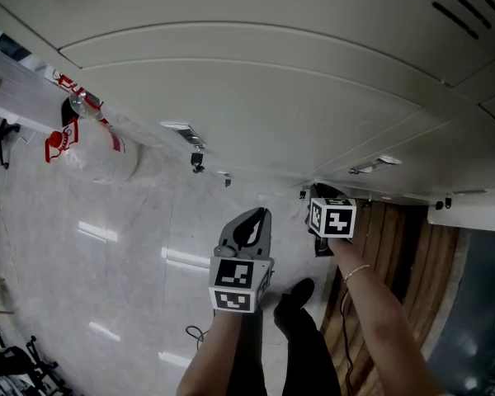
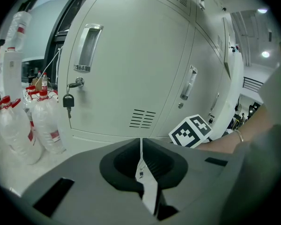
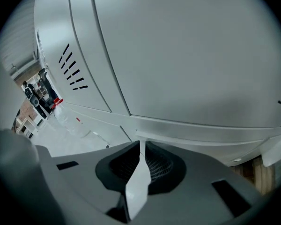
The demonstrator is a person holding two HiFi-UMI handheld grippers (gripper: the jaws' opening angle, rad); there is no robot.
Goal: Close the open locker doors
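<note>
The left gripper (image 2: 140, 142) has its jaws together and holds nothing. So does the right gripper (image 3: 139, 145), low down and very near the locker door (image 3: 187, 55). It may slide off that smooth door. A hard push may make the door bounce open. Further left, the key (image 2: 68, 101) could get bumped.

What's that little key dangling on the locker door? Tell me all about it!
The key has a black head, probably plastic, and a short metal blade pointing straight down. It dangles from a silvery lock on the pale locker door, just below the recessed metal handle. It hangs loose against the door, and nothing else touches it. Plastic bottles stand to its left.
</note>
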